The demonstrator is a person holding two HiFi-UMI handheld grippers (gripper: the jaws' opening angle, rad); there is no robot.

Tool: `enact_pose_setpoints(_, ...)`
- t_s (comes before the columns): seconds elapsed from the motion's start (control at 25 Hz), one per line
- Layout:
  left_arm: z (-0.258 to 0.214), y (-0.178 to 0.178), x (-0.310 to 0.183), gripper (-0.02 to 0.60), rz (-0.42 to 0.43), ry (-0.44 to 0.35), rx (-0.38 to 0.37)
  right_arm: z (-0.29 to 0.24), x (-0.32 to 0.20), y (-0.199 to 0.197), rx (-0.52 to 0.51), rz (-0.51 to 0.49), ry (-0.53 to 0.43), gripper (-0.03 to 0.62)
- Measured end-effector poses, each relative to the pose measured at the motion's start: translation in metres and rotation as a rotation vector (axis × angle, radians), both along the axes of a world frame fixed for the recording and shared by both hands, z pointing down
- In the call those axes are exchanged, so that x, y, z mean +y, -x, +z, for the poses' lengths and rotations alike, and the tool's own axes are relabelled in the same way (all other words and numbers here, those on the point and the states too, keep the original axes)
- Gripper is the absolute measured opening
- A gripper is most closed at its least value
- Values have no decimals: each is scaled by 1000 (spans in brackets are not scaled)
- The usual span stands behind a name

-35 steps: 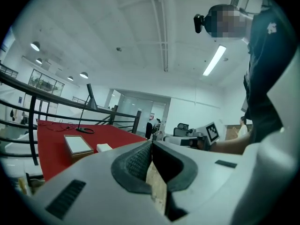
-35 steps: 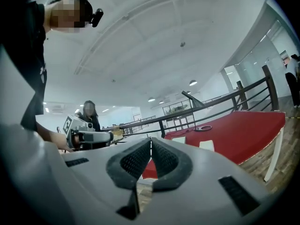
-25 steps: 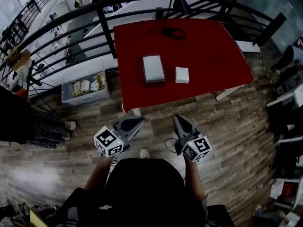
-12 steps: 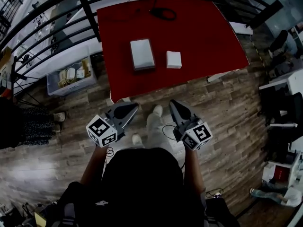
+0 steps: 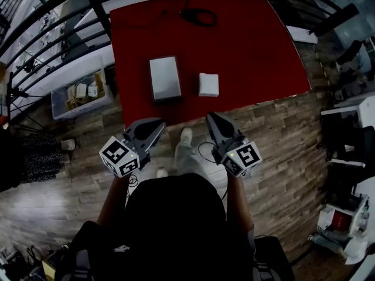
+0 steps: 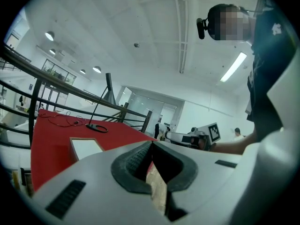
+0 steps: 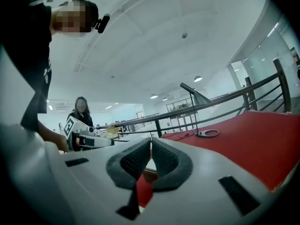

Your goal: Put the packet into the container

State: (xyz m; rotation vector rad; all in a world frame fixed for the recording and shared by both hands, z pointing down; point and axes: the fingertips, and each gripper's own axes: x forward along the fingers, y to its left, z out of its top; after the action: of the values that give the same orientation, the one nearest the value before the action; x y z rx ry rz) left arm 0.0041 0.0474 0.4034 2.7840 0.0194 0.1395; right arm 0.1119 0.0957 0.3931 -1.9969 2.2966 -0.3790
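Note:
The white packet lies flat on the red table, just right of the grey rectangular container. Both grippers hover over the wooden floor, short of the table's near edge. My left gripper points toward the container and my right gripper toward the packet. In the left gripper view the jaws meet at their tips with nothing between them, and the container shows beyond on the left. The right gripper is likewise shut and empty.
A black cable loop lies at the table's far side. Dark metal railings run along the left and back. A clear bin of small items stands on the floor left of the table. Another person stands in the background.
The person has stepped toward the table. Both grippers, still shut, are now nearer its front edge, and the container and packet sit closer in the head view.

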Motion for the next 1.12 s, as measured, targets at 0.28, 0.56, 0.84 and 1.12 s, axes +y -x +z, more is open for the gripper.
enact_pose_setpoints(0.28, 6, -69, -35, 9, -23, -41, -60, 7, -46, -62, 64, -110, 48, 23)
enact_pose_setpoints(0.56, 10, -86, -87, 9, -151, -45, -118, 18, -81, -103, 82, -275, 81, 23)
enact_pose_setpoints(0.84, 12, -111, -104, 9, -178, -55, -155, 50, -102, -125, 200, -423, 154, 23)
enact_pose_setpoints(1.12, 25, -99, -117, 9, -170, -77, -175, 68, -113, -103, 278, -541, 228, 23)
